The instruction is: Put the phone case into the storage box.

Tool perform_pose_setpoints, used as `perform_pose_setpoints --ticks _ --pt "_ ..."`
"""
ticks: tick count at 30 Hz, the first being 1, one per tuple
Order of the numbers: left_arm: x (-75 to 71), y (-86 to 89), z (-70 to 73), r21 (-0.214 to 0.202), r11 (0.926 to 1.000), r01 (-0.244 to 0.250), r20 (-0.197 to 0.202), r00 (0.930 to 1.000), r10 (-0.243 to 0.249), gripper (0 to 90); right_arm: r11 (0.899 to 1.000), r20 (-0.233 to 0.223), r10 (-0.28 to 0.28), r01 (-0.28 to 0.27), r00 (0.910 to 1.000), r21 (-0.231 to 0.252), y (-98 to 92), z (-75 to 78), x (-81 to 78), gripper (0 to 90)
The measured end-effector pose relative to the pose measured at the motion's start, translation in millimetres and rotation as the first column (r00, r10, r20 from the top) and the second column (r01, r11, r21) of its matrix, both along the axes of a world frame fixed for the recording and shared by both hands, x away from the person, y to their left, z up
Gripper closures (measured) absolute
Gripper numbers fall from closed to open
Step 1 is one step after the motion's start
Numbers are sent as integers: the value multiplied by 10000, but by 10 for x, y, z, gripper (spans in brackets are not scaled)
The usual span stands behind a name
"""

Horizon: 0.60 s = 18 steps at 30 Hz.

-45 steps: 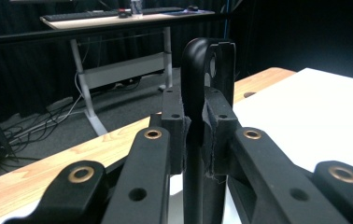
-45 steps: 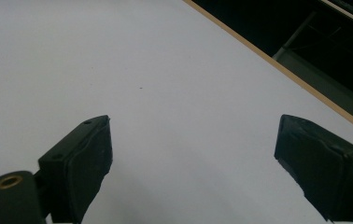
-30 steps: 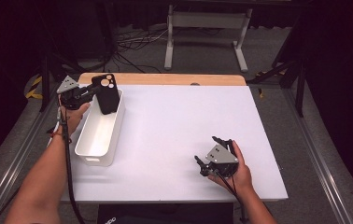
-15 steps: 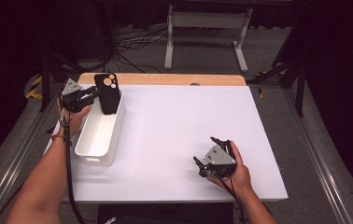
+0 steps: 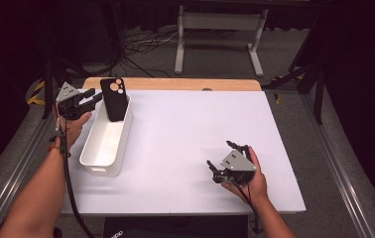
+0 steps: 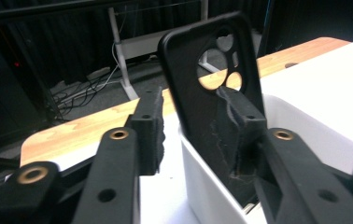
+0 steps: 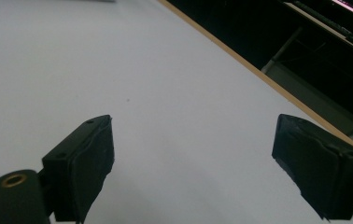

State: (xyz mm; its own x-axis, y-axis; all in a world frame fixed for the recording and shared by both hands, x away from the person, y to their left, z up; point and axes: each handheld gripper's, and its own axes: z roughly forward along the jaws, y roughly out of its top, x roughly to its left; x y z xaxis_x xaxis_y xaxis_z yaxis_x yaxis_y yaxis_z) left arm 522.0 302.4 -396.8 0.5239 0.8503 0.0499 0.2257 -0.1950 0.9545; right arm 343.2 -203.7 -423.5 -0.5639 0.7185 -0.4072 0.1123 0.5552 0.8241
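A black phone case (image 5: 113,101) stands on end in the far end of a white bin (image 5: 96,167), leaning on its end wall. My left gripper (image 5: 96,96) hovers just left of it, jaws pointing at the case. Its jaws have just been opening. In the left gripper view the case (image 6: 184,93) rises just beyond the fingertips, and the left pad (image 6: 149,130) stands clear of it. The left gripper (image 6: 195,116) is open. My right gripper (image 5: 220,153) rests in a hand on the white table (image 5: 200,124) at the near right, open (image 7: 193,140), with nothing between its jaws.
The bin's white wall (image 6: 207,196) sits right under the left jaws. A wooden strip (image 5: 175,83) runs along the table's far edge. Beyond it are a metal stand (image 5: 218,29) and cables on the floor. Bare white tabletop (image 7: 118,56) lies ahead of the right gripper.
The left gripper set the case down into the bin's far end, opened, and drew back to the left. The right gripper has stayed put.
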Motion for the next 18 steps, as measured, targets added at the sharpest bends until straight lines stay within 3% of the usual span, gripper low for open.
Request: perform_pose_setpoints --ticks 5,14,18 --pt "-88 -71 79 35 9996 295 165 9994 -296 546 9985 -65 -237 240 9997 502 -70 31 50 136" --pt "-190 -165 190 -27 9993 364 433 9984 -363 443 9996 -58 -73 75 10000 280 -48 24 34 136" --pt "-231 -196 224 131 9991 414 448 9981 -420 389 9995 -54 -22 24 10000 304 -44 37 21 136"
